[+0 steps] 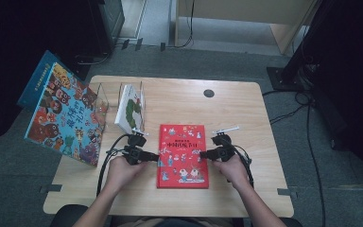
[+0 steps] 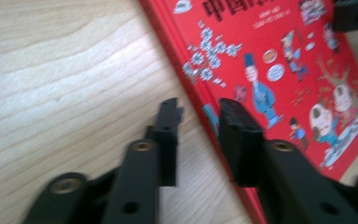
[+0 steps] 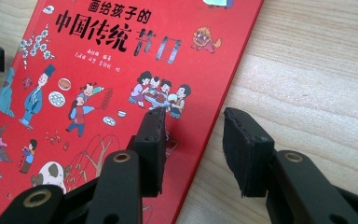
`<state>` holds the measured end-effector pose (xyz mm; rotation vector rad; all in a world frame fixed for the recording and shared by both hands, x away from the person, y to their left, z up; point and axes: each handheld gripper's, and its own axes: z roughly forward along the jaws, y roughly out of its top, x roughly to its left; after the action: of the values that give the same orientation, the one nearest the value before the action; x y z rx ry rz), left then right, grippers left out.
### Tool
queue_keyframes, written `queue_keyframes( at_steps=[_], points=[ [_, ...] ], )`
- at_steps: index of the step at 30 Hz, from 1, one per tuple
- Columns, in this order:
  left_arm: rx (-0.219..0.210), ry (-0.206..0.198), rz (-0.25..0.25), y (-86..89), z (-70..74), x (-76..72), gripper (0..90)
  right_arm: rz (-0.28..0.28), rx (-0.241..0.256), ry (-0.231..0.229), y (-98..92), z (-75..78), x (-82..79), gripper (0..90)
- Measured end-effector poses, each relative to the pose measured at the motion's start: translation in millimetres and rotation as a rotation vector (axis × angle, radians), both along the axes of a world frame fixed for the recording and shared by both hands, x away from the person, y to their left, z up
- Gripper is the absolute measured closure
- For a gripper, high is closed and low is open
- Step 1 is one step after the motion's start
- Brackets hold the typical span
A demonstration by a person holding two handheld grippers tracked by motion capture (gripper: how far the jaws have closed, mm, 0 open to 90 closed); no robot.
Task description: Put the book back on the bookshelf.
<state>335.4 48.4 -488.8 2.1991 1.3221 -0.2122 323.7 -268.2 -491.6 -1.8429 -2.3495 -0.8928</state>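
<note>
Both grippers sit with jaws apart, straddling the red book's (image 1: 183,155) side edges: left gripper (image 1: 147,155) at 9 o'clock, right gripper (image 1: 205,154) at 3. The book lies flat, mid-table, toward 6. Bare wooden table (image 1: 238,111) beyond it; clear stand (image 1: 131,106) and big picture book (image 1: 66,113) at 10 o'clock.

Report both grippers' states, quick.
Left gripper: open, jaws straddling the red book edge, holding nothing.
Right gripper: open, astride the book's opposite edge, holding nothing.
</note>
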Motion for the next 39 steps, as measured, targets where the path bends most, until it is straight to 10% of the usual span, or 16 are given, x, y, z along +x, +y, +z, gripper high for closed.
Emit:
queue_keyframes(
  at_steps=[23,39],
  points=[
    [-0.012,0.054,0.037,-5.2,-6.6,0.1,90.0,-0.126,-0.001,0.183,10.1,7.6,17.6,63.3],
    [-0.048,0.05,0.026,-3.5,-5.9,0.0,76.5,-0.065,0.012,0.11,5.1,27.8,16.8,63.4]
  ],
)
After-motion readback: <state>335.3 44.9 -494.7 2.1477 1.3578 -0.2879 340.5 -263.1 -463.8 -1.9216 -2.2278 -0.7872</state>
